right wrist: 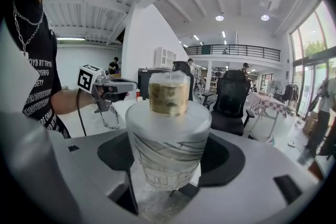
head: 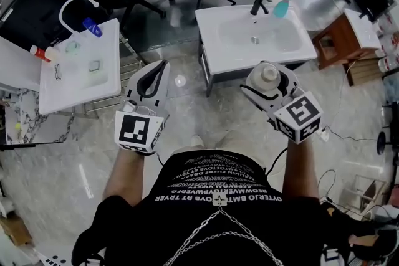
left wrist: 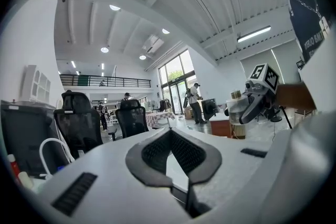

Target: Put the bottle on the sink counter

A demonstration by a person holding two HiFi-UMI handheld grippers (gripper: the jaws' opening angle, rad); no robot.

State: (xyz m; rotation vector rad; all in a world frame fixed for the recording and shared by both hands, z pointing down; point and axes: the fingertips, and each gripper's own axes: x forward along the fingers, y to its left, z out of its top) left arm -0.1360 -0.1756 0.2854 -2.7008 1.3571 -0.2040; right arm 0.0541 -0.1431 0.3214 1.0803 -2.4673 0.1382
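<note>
my right gripper (head: 269,85) jaws hold the bottle (right wrist: 168,134) by its body (glass, i judge: heavy, slippery); left gripper (left wrist: 170,136) jaws together.

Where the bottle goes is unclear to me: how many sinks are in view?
2. One sink stands ahead at centre; the other sink stands at left. More may be hidden.

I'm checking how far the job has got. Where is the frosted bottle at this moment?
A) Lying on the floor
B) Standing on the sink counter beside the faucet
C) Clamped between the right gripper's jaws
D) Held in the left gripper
C: the bottle stands between the jaws of the right gripper, which press on its sides. In the head view it has not reached the sink counter.
</note>
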